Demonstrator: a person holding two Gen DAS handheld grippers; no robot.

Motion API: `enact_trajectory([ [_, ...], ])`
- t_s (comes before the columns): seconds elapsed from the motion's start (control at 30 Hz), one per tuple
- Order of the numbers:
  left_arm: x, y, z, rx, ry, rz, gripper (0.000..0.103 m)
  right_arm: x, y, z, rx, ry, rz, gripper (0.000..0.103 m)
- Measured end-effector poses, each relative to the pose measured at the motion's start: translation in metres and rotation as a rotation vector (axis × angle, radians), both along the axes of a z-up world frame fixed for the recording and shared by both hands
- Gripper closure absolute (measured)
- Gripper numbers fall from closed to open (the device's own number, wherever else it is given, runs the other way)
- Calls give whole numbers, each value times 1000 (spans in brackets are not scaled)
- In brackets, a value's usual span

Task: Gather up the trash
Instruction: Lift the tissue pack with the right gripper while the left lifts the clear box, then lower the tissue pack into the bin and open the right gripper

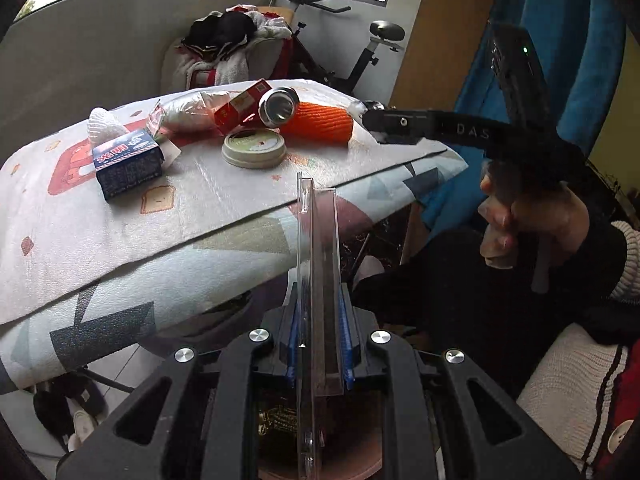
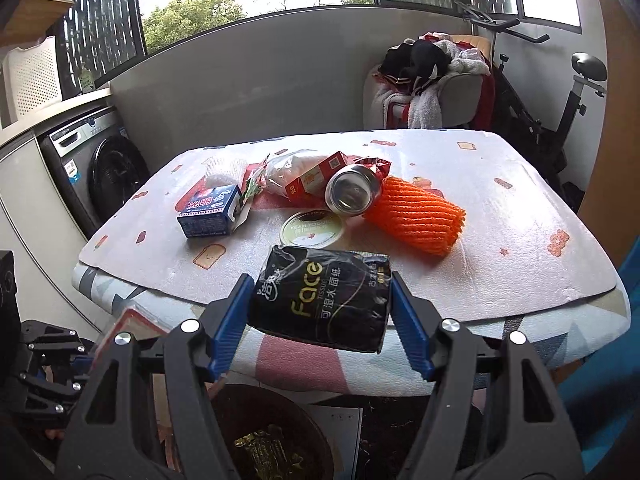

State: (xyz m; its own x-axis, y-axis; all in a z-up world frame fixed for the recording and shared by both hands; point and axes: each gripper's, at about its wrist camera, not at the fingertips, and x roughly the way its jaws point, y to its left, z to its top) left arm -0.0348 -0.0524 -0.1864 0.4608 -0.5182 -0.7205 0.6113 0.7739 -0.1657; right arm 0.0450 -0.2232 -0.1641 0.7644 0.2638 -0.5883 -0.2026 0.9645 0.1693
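Note:
My left gripper (image 1: pixel 320 344) is shut on a clear plastic case (image 1: pixel 318 264), which stands upright on edge between the blue pads, over a dark bin (image 1: pixel 280 420). My right gripper (image 2: pixel 320 308) is shut on a black tissue pack (image 2: pixel 320 300) at the table's near edge, above the bin (image 2: pixel 272 432), which has a gold wrapper inside. On the table lie a blue box (image 2: pixel 210 212), a white foam net (image 2: pixel 224 170), a plastic bag (image 2: pixel 288 170), a red box (image 2: pixel 316 178), a metal can (image 2: pixel 352 194), an orange foam net (image 2: pixel 416 216) and a round lid (image 2: pixel 312 232).
The table (image 2: pixel 520 240) has a white patterned cover. A washing machine (image 2: pixel 96 168) stands at the left, and a chair piled with clothes (image 2: pixel 428 88) and an exercise bike (image 2: pixel 560 92) behind. In the left wrist view a hand (image 1: pixel 532 224) holds the right gripper (image 1: pixel 384 126) near the table's right corner.

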Motion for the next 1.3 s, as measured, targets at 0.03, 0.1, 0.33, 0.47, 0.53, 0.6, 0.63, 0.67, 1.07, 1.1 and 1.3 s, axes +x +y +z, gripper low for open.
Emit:
enact_trajectory([
  [0.03, -2, -4, -7, 23, 15, -18, 86, -1, 0, 0, -1, 0, 0, 35],
  [0.1, -2, -11, -20, 69, 48, -44, 86, -1, 0, -1, -2, 1, 3, 35],
  [0.33, 13, -10, -47, 110, 163, -11, 86, 1, 4, -5, -4, 17, 16, 35],
  [0.47, 22, -6, -53, 94, 213, 20, 77, 1, 6, -9, -12, 23, 25, 35],
  [0.53, 24, -3, -52, 85, 210, 36, 42, 0, 7, -12, -14, 27, 28, 35],
  [0.6, 24, 1, -46, 61, 178, 59, 40, 0, 8, -14, -14, 29, 35, 35],
  [0.63, 23, 4, -42, 50, 158, 78, 36, -1, 9, -16, -15, 33, 40, 35],
  [0.67, 22, 7, -37, 44, 131, 104, 33, -1, 10, -18, -16, 40, 47, 35],
  [1.07, 1, 42, 32, 28, -228, 251, 9, -20, 65, -52, -70, 139, 282, 35],
  [1.1, -1, 48, 34, 27, -241, 269, 9, -22, 72, -56, -84, 147, 307, 35],
  [1.3, 0, 79, 24, 24, -214, 427, 8, -33, 108, -72, -171, 173, 462, 35],
])
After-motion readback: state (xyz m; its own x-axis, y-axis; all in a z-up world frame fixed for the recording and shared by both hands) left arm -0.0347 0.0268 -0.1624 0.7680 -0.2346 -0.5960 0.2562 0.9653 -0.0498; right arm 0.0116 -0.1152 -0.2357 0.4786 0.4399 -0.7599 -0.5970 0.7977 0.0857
